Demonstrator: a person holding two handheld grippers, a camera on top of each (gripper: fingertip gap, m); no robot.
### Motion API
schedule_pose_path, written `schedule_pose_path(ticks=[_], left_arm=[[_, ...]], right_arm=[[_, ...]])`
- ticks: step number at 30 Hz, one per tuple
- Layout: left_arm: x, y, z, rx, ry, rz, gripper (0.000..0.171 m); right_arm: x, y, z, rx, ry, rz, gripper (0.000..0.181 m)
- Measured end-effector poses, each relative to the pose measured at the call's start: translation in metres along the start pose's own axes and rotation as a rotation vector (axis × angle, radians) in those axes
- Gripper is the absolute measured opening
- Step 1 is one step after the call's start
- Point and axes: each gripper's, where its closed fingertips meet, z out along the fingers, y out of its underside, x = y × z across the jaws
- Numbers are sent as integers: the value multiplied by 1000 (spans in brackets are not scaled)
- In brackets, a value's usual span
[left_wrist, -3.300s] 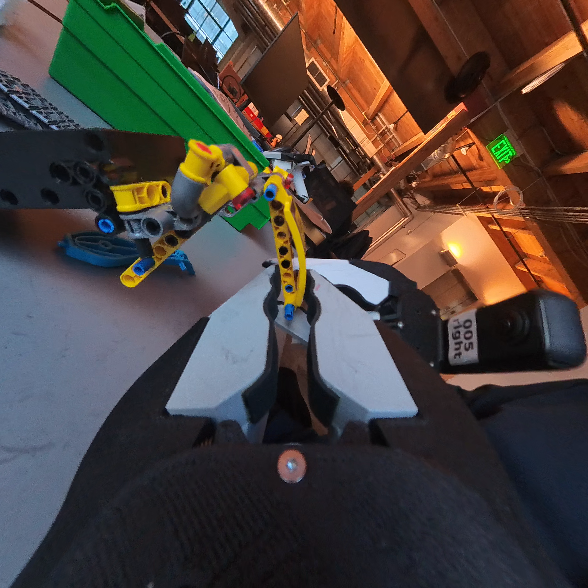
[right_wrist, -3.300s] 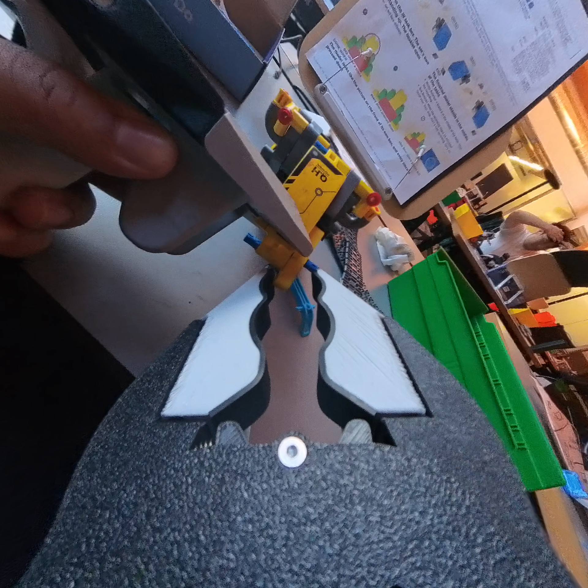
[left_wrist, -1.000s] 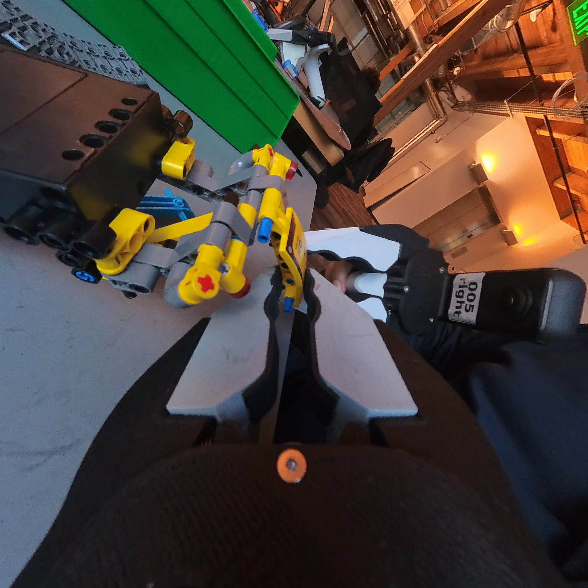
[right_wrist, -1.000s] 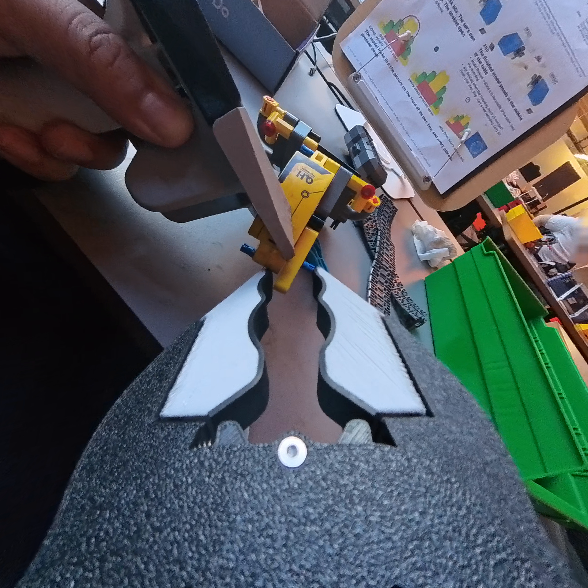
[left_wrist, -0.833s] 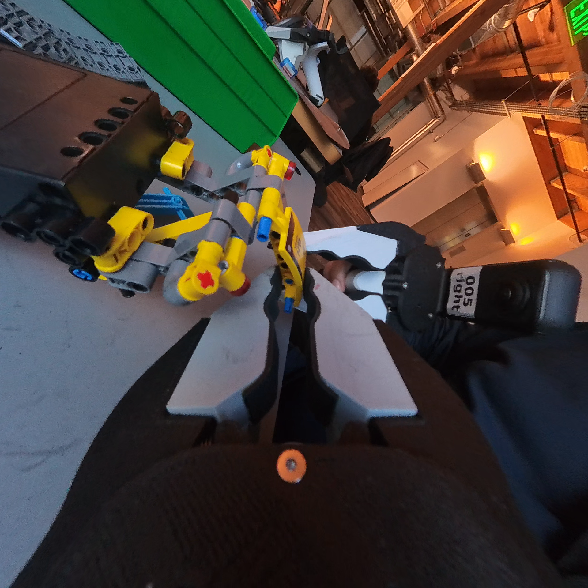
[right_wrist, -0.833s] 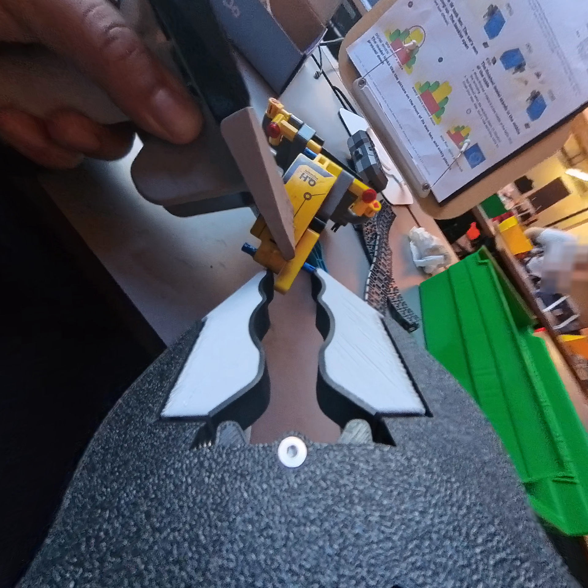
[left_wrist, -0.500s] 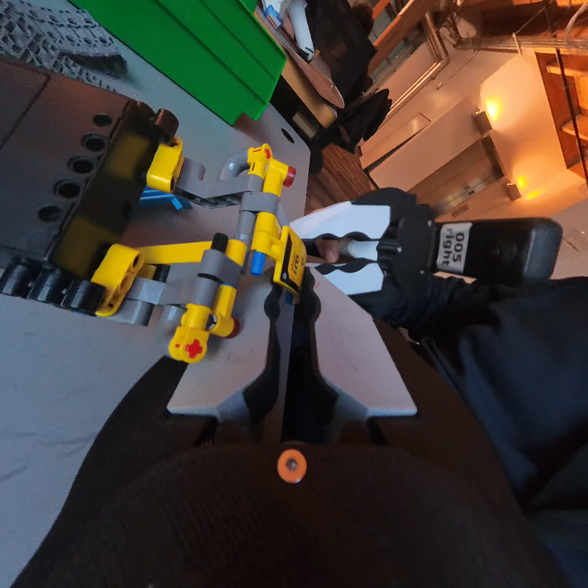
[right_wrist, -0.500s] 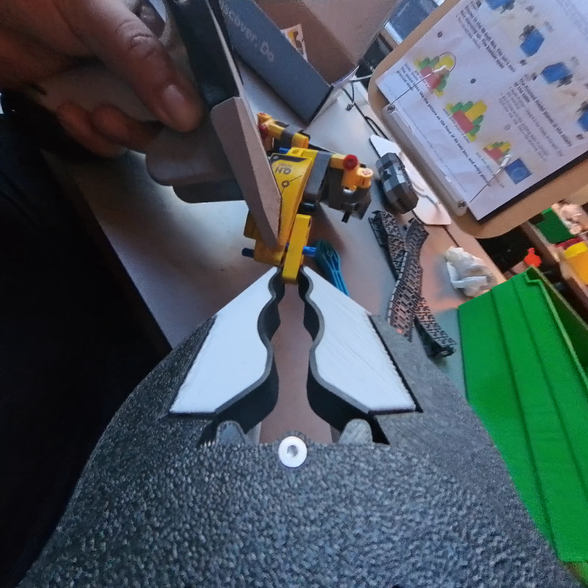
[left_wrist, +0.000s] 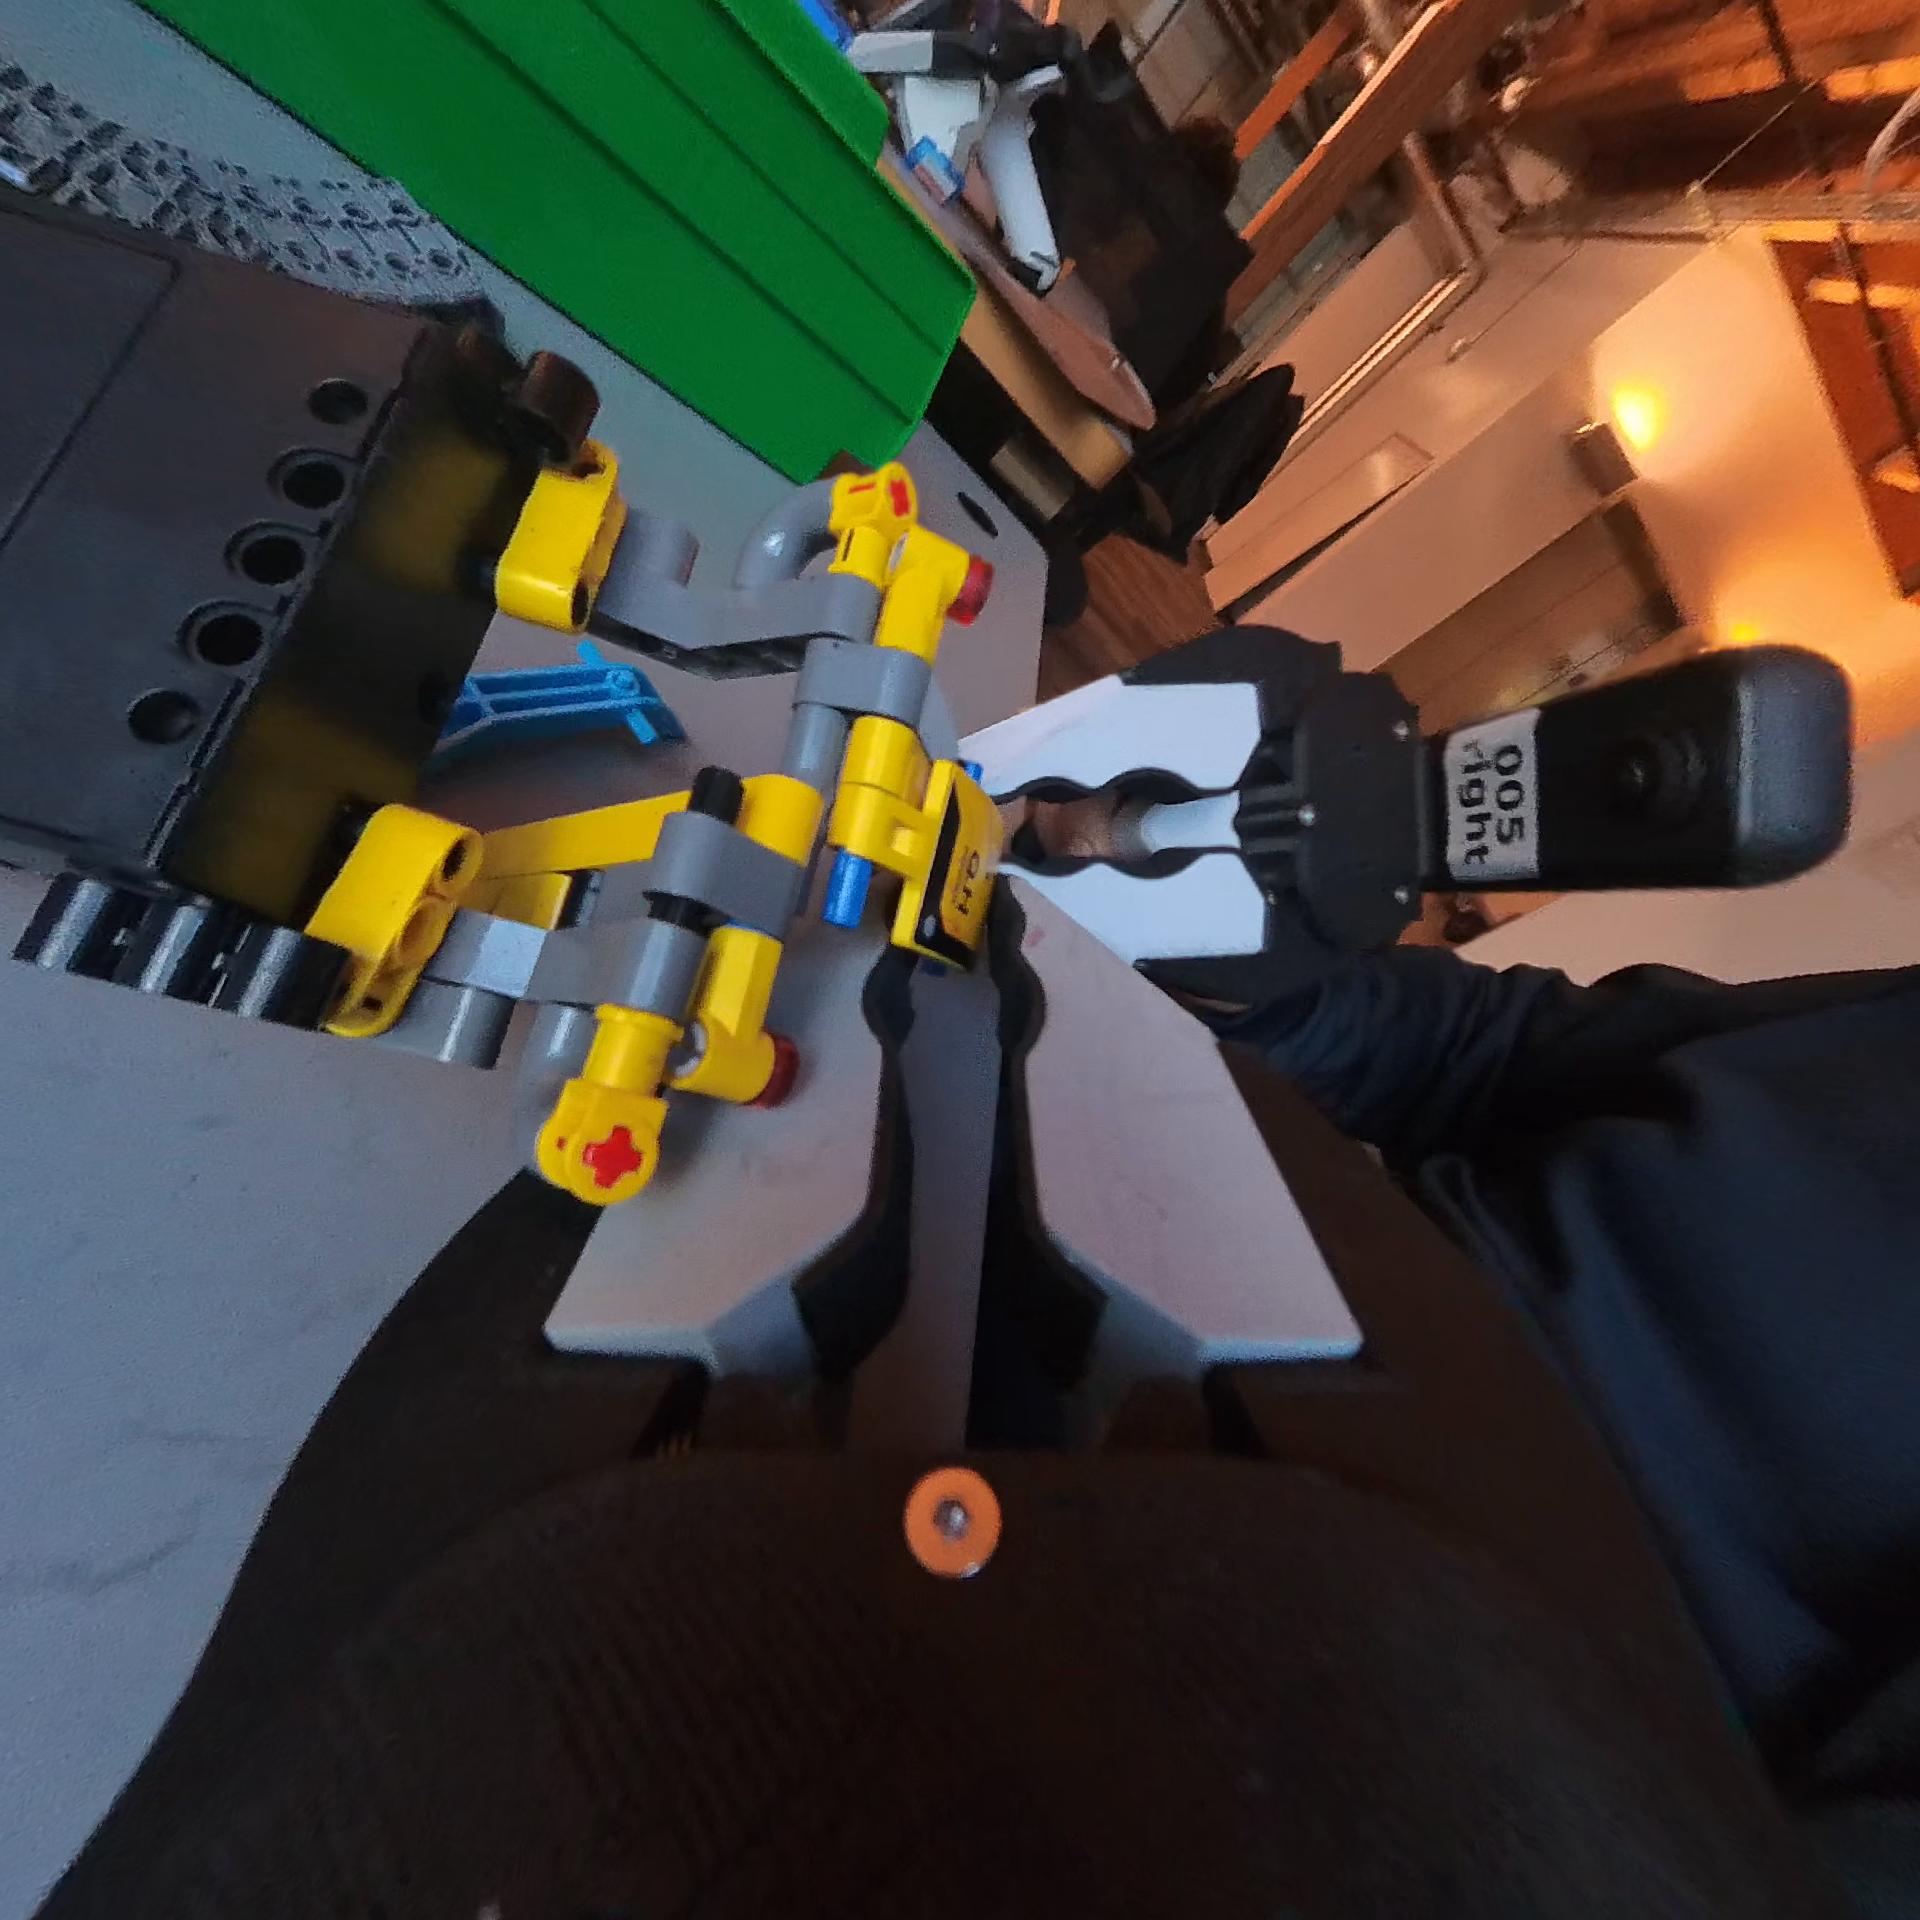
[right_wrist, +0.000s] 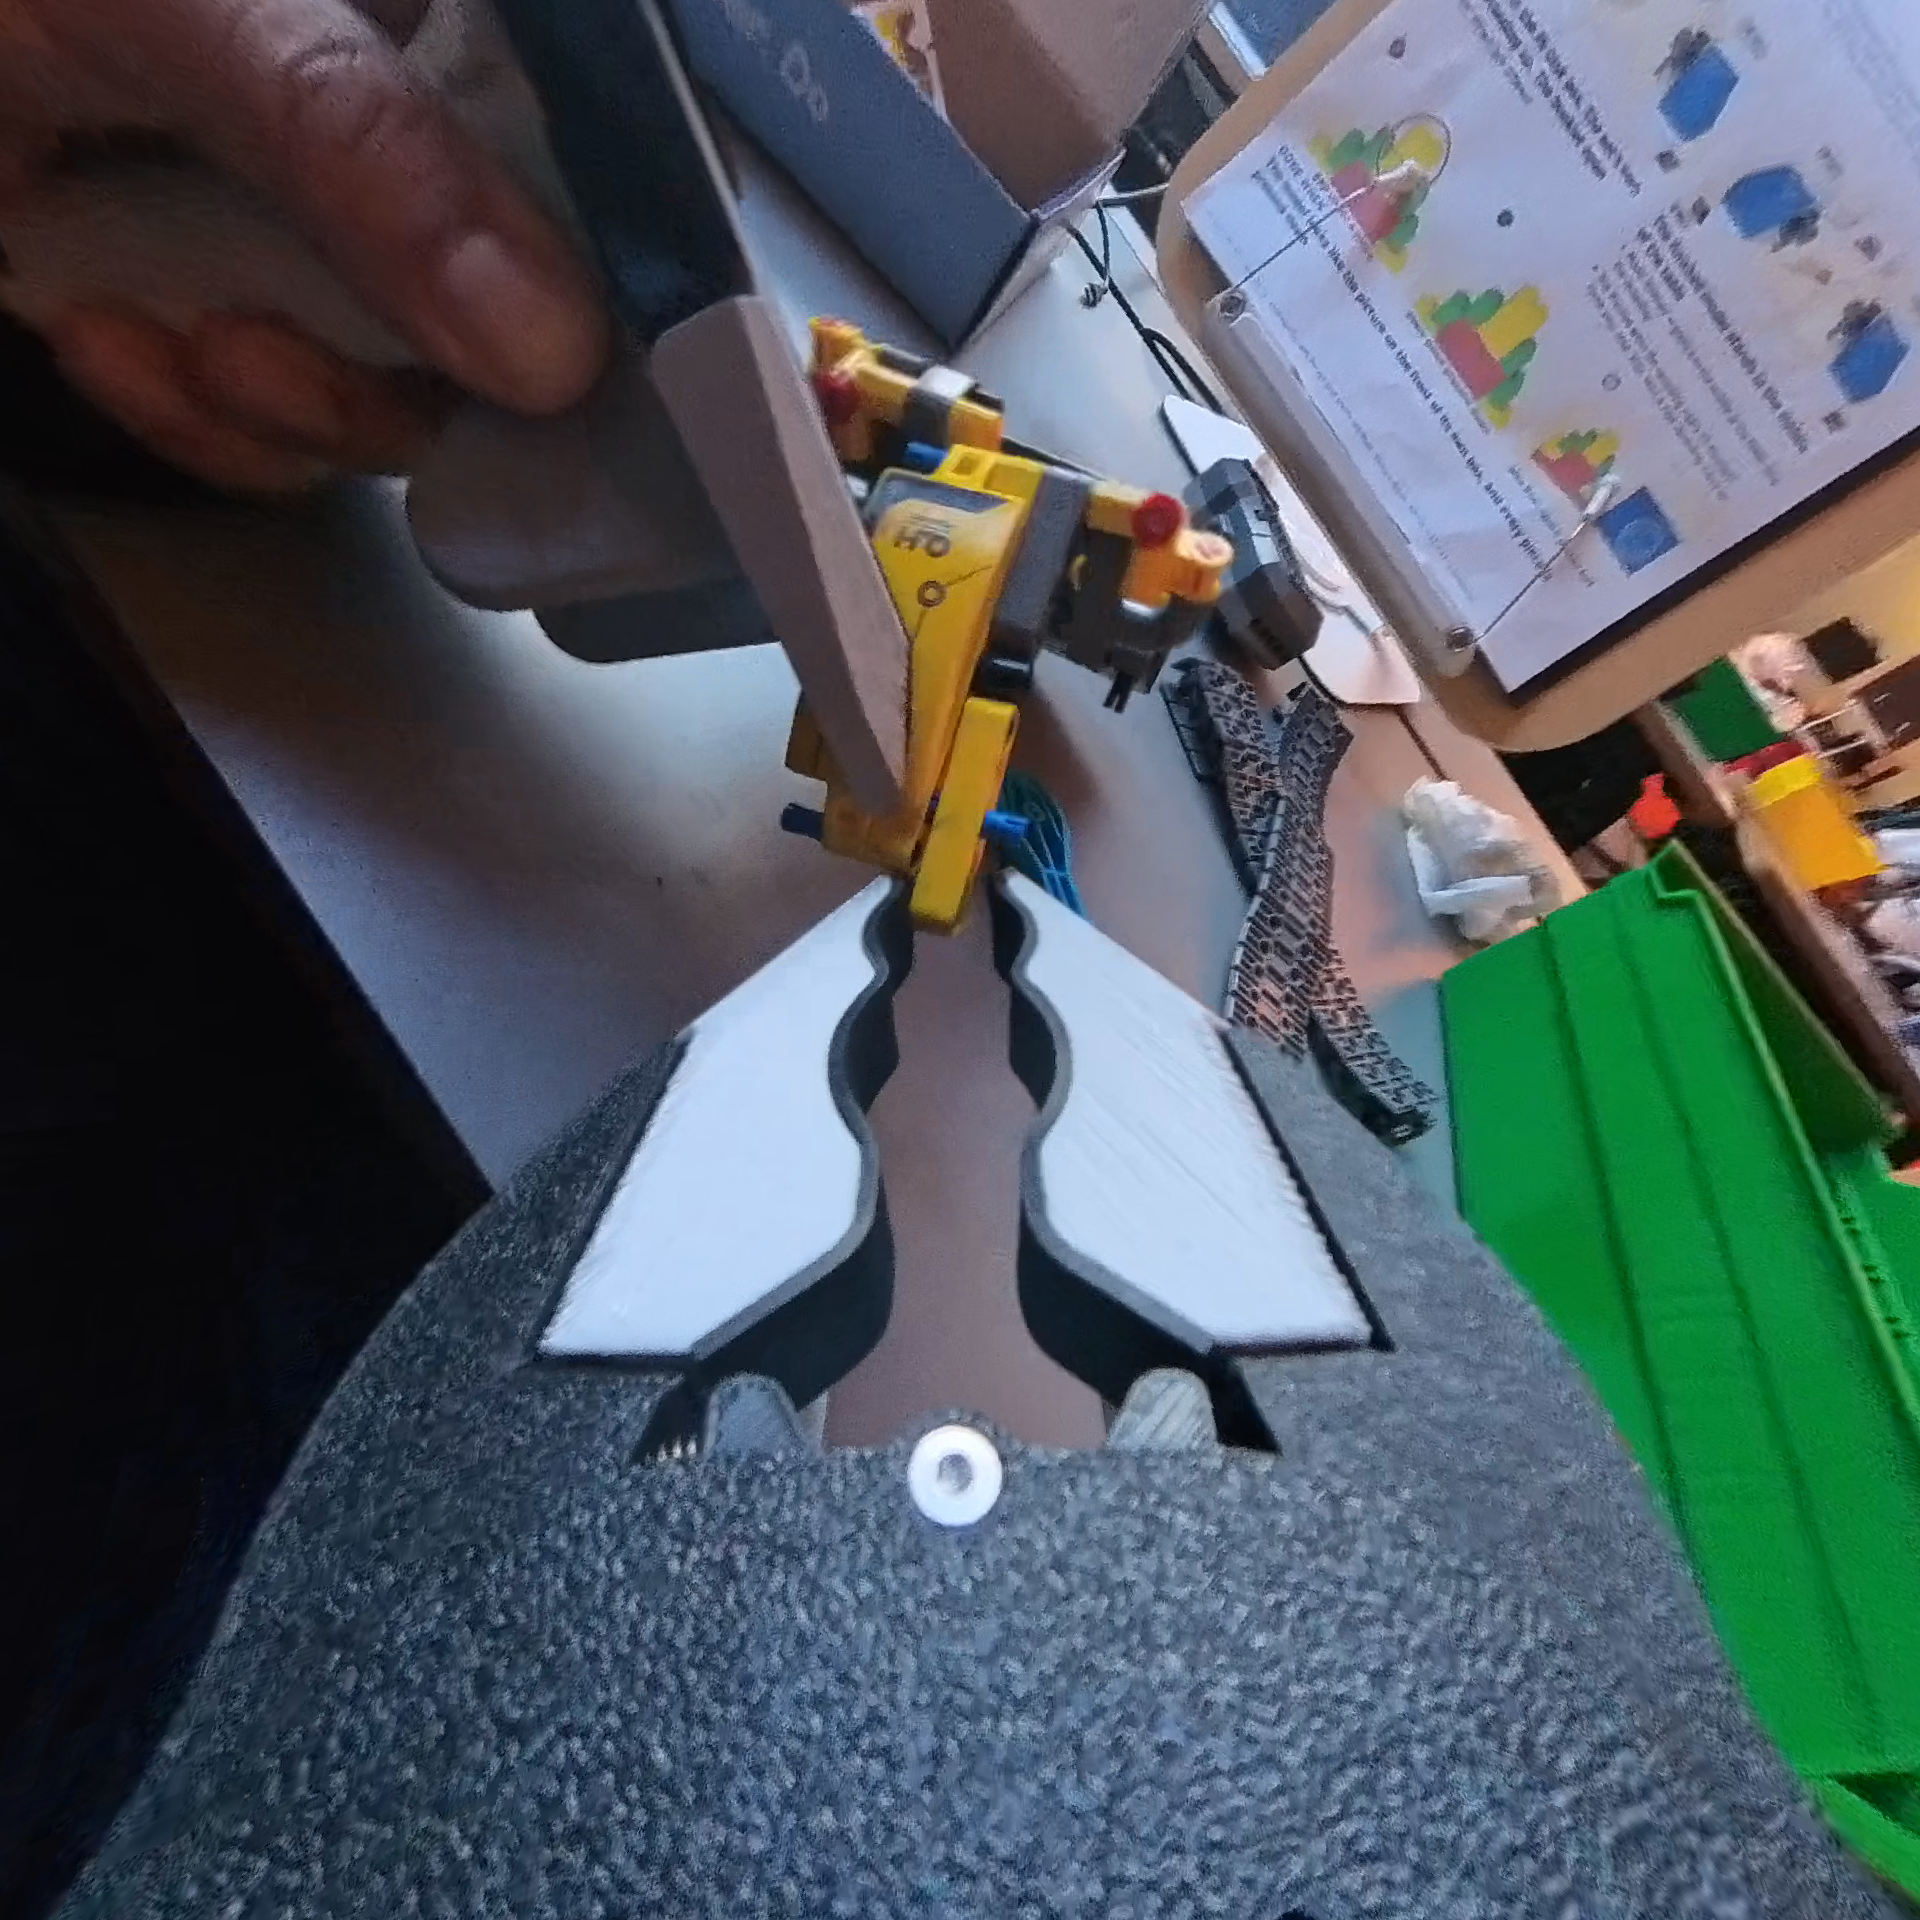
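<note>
The yellow-and-grey brick model sits above the table. The left gripper is clamped on its yellow panel. The right gripper, at 3 o'clock in the left view, grips the panel's lower edge. A green bin lies at 3 o'clock, black track links near it.
</note>
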Motion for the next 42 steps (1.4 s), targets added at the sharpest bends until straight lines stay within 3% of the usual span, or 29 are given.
schedule_pose_path(ticks=[4, 7, 11, 14, 16, 19, 27, 34, 40, 42], left_arm=[[-2, 4, 2, -52, -38, 67, 11], [5, -2, 1, -4, -33, 134, 12], [27, -12, -1, 106, 185, -7, 39], [28, -20, -7, 150, 215, -15, 28], [22, -18, -3, 135, 156, 4, 14], [16, -12, -1, 93, 89, 31, 14], [11, -14, 1, 91, 82, 8, 19], [9, -19, 0, 126, 55, 34, 14], [6, -4, 1, -22, -10, 128, 13], [7, 3, 0, -101, -22, 171, 14]], right_arm=[[-6, -2, 1, 2, -15, -60, 11], [-2, -10, -5, 39, 13, -45, 9], [-3, -16, -7, 67, 22, -15, 8], [-4, -20, -8, 73, 22, 12, 8], [-4, -16, -7, 67, 15, 63, 7], [2, -14, -7, 66, 19, 109, 5], [11, -10, -4, 72, -7, 173, 5], [8, -10, 1, 81, -158, 355, 6], [-24, -4, -2, 26, -337, 229, 11], [-24, -1, -3, 17, -352, 240, 28]])
